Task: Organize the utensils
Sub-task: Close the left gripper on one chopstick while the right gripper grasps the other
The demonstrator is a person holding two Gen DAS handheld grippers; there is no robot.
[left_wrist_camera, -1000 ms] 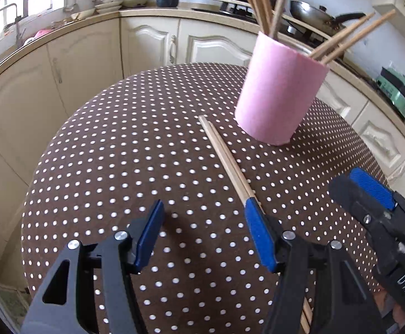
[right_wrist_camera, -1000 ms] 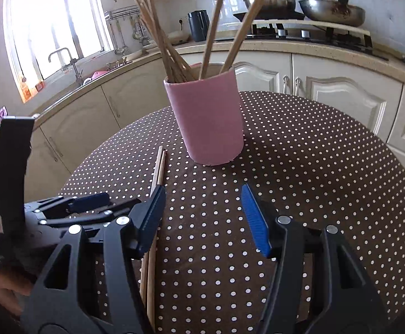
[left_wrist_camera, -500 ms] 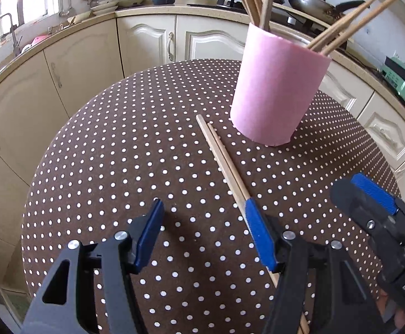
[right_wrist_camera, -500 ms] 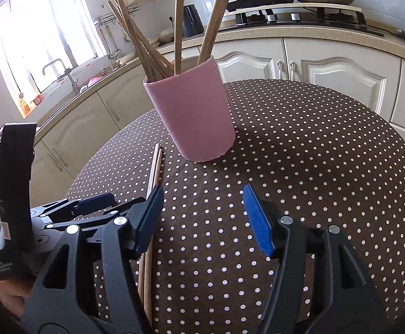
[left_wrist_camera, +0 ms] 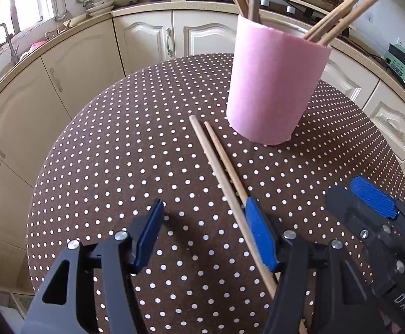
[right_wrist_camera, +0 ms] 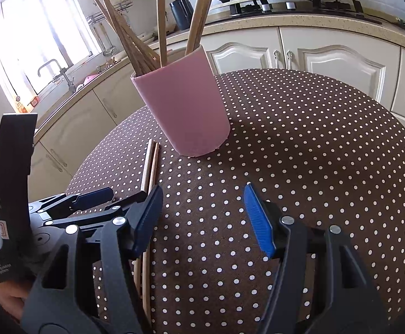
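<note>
1. We see a pair of loose chopsticks (left_wrist_camera: 219, 164) lying side by side on the round worktop (left_wrist_camera: 119, 144), which wears a brown cloth with white dots.
2. Their far ends stop just beside the base of the pink holder (left_wrist_camera: 274, 89), without touching it as far as we can tell.
3. The holder stands upright on the worktop and carries more chopsticks (left_wrist_camera: 344, 11), which lean out over its rim.
4. Our left tool (left_wrist_camera: 202, 236) hangs over the near part of the pair with its jaws wide and nothing gripped; the chopsticks run under its right-hand blue pad (left_wrist_camera: 259, 236), so the pair sits at the edge of the gap, not centred in it.
5. Our right tool (right_wrist_camera: 202, 220) is also wide and empty, with bare cloth between its pads.
6. From the right wrist view the loose chopsticks (right_wrist_camera: 149, 167) pass under its left-hand finger (right_wrist_camera: 144, 222), and the holder (right_wrist_camera: 183, 105) stands ahead, slightly left of centre.
7. The two tools sit close together, the left one just beside the right one's left finger.
</note>
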